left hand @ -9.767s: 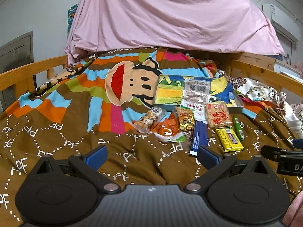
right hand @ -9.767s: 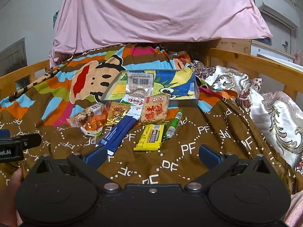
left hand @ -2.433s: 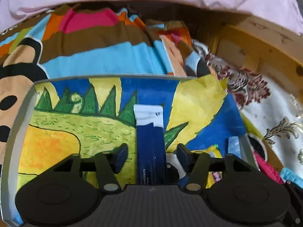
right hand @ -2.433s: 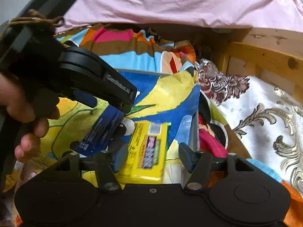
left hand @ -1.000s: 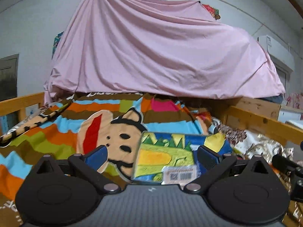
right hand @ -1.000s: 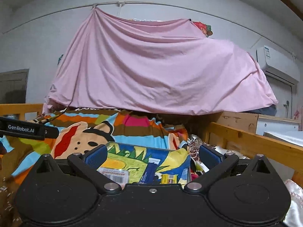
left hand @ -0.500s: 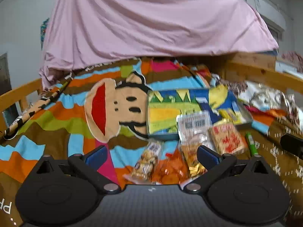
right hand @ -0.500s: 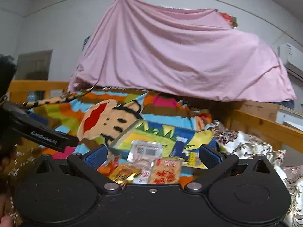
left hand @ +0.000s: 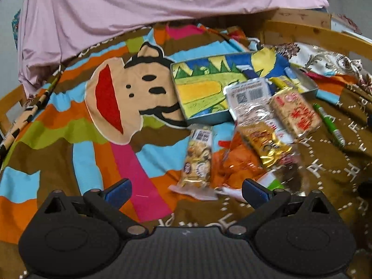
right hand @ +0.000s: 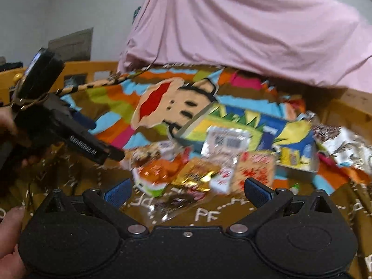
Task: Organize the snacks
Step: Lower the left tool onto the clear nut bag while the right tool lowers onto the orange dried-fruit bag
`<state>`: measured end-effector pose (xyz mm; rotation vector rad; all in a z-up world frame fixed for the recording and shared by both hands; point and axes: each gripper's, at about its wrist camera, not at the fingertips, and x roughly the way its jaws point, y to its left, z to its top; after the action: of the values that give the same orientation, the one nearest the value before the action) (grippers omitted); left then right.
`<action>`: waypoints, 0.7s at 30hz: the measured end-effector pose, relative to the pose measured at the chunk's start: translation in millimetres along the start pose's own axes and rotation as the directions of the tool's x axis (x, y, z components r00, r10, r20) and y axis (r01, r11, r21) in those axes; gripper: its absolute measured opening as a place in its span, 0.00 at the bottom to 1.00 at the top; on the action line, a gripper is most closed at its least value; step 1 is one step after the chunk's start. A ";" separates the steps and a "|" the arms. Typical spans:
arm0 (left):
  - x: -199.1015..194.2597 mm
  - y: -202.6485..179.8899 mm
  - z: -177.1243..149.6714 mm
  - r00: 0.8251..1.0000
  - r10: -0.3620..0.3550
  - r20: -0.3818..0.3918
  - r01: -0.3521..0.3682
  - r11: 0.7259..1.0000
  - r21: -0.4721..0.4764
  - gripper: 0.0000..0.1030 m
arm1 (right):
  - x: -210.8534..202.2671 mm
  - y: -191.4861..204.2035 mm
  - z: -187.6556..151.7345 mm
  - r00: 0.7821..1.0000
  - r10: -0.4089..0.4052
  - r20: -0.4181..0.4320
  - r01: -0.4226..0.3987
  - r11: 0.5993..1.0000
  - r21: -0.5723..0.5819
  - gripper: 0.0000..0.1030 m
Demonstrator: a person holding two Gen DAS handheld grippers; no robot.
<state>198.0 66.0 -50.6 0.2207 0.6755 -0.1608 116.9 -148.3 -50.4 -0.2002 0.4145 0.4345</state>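
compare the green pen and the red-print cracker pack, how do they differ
The green pen is a thin stick; the red-print cracker pack is a broad flat rectangle. The pen is solid green with a white label, while the pack is clear wrap showing tan crackers under red print. The pen lies alone on the brown quilt; the pack overlaps other snacks. Both lie outside the tray.

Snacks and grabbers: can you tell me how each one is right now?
Left gripper: open, empty.
Right gripper: open, empty.
Tray: on the blanket, mostly bare.
Blue packet: in the tray.
Yellow bar: in the tray.
Barcode pack: leaning on the tray's rim.
Red-print cracker pack: outside the tray.
Gold packet: outside the tray.
Nut bar: flat on the blanket.
Green pen: on the blanket.
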 end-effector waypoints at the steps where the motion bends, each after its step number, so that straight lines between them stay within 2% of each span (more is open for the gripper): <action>1: 3.6 3.4 -0.3 1.000 -0.005 -0.005 0.005 1.000 -0.007 1.00 | 3.5 2.3 -1.0 1.000 0.007 -0.009 -0.007 1.000 -0.007 0.99; 9: 28.6 23.5 7.2 0.999 -0.019 -0.041 0.017 0.999 -0.038 1.00 | 39.6 20.0 -2.5 0.995 0.070 -0.075 -0.072 0.997 -0.025 0.99; 13: 44.7 29.0 13.4 0.997 -0.001 -0.083 -0.004 0.998 -0.060 1.00 | 60.3 28.5 5.3 0.995 0.022 -0.101 -0.022 1.000 -0.001 0.99; 17: 53.8 37.4 16.3 0.996 -0.034 -0.078 0.025 0.993 -0.114 1.00 | 83.0 35.1 13.1 0.988 0.020 -0.151 -0.013 0.999 0.047 0.99; 21: 64.4 43.5 20.6 0.994 -0.065 -0.088 0.050 0.986 -0.157 1.00 | 104.4 41.9 17.7 0.979 0.018 -0.201 0.001 0.995 0.097 0.93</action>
<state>269.4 97.8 -69.3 0.0601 0.7832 -0.1535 190.6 -68.0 -83.6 -0.1489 0.6343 0.4028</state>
